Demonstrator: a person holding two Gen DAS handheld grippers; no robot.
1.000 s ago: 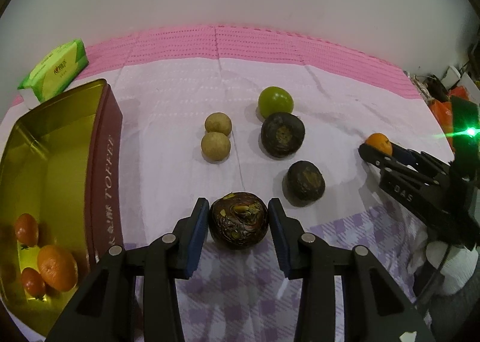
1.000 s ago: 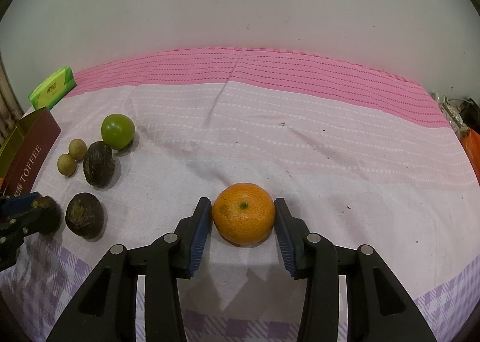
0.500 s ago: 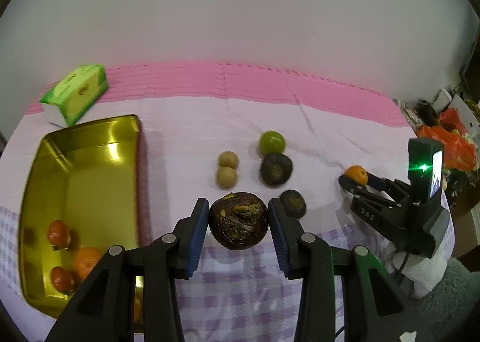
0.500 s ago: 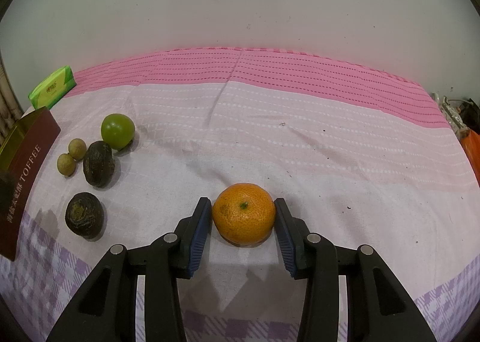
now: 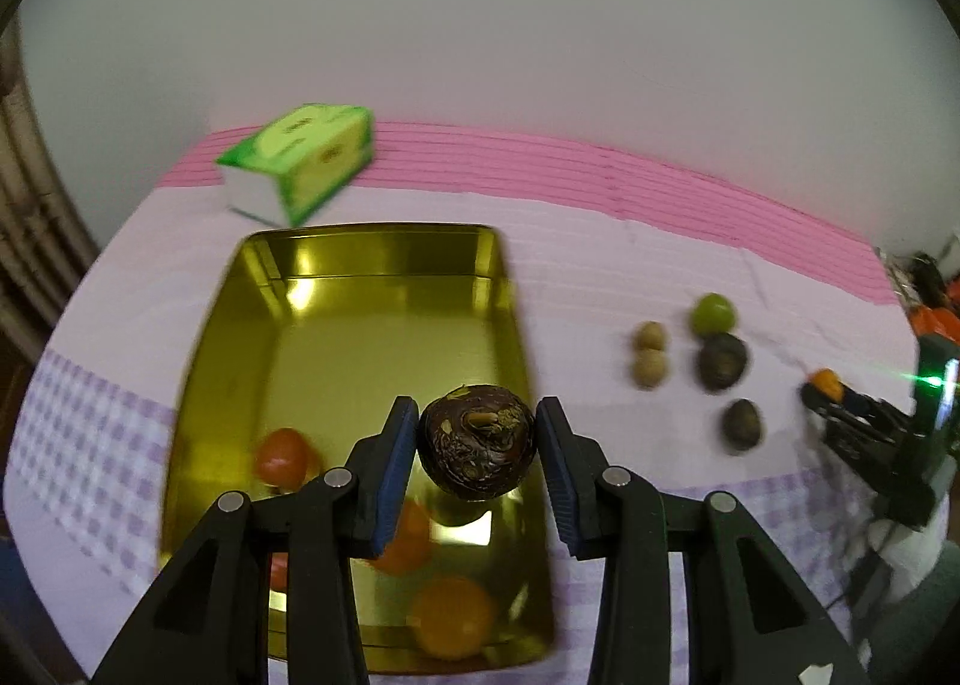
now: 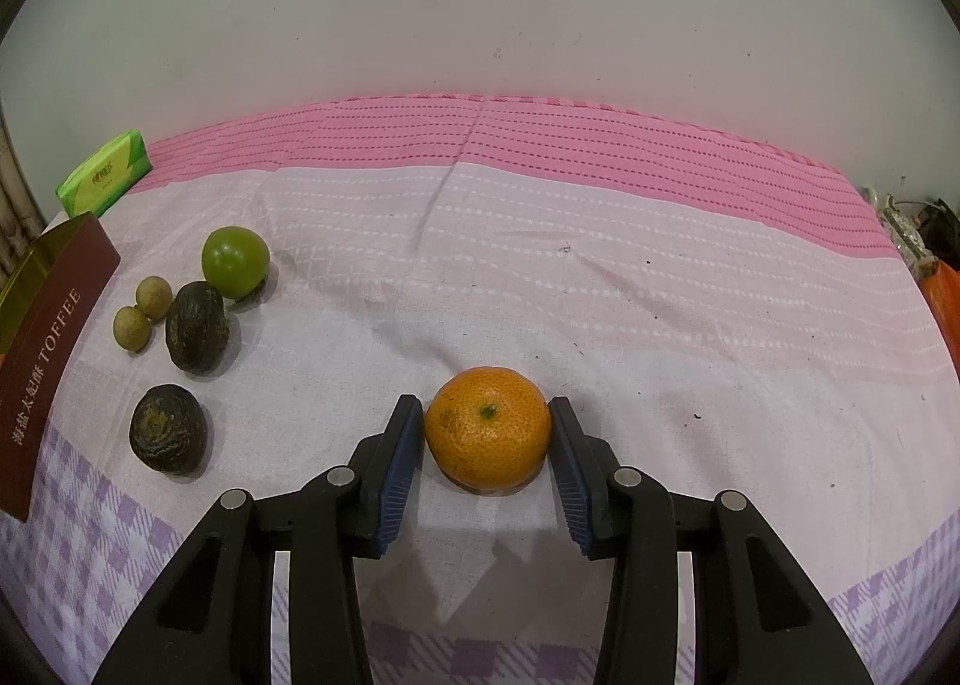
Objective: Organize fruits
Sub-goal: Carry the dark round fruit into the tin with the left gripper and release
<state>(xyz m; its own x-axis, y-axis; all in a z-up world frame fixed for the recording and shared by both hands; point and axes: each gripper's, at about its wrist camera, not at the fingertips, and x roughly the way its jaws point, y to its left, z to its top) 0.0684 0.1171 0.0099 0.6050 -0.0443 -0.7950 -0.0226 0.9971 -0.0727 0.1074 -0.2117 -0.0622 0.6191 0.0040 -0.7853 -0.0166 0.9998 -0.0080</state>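
My left gripper [image 5: 477, 415] is shut on a dark brown wrinkled fruit [image 5: 477, 448] and holds it in the air over the near right part of the gold tin [image 5: 384, 289]. Inside the tin lie a small red fruit [image 5: 282, 454] and two oranges [image 5: 450, 619]. My right gripper [image 6: 483, 421] is shut on an orange [image 6: 487, 427] that rests on the cloth. Left of it lie a green fruit [image 6: 235, 262], two small tan fruits [image 6: 154, 296] and two dark fruits [image 6: 197, 325]. The left wrist view is blurred.
A green tissue pack [image 5: 300, 168] lies behind the tin by the wall. The tin's maroon side [image 6: 48, 337] stands at the left edge of the right wrist view. Clutter [image 6: 924, 241] sits past the cloth's right end. A pink and lilac cloth [image 6: 600, 277] covers the table.
My left gripper lifted the dark fruit off the cloth and carried it left, from beside the tin to above it. The right gripper and its orange stayed still.
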